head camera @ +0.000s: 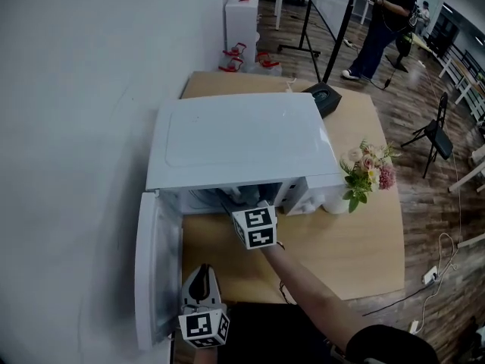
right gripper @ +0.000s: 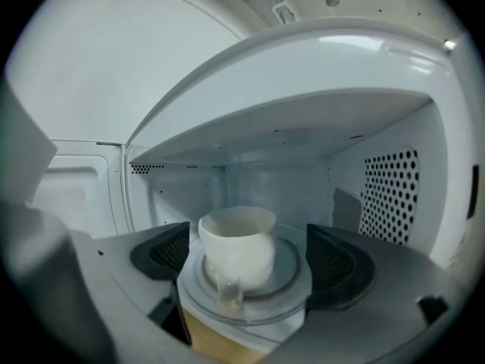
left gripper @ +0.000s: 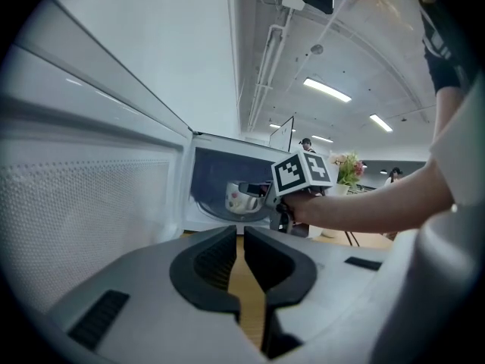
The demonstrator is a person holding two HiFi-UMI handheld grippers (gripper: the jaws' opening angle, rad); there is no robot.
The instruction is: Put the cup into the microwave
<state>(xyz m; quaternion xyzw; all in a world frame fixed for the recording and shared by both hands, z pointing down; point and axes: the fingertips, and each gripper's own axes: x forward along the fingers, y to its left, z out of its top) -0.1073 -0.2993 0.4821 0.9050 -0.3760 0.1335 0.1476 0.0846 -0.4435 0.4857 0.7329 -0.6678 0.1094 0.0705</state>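
A white cup [right gripper: 236, 249] stands upright on the glass turntable [right gripper: 292, 279] inside the white microwave [head camera: 239, 139], its handle toward me. My right gripper [right gripper: 248, 258] reaches into the oven's mouth with its jaws open, one on each side of the cup; the right pad stands clearly apart from it. From the left gripper view the cup [left gripper: 241, 197] shows inside the cavity beside the right gripper's marker cube [left gripper: 301, 173]. My left gripper [left gripper: 242, 237] is shut on nothing, held low by the open door [head camera: 155, 268].
The microwave sits on a wooden table [head camera: 333, 256] against a white wall. A vase of flowers [head camera: 369, 174] stands at its right, a black box [head camera: 323, 97] behind it. A person [head camera: 386, 21] and a folding chair [head camera: 436, 131] are farther off.
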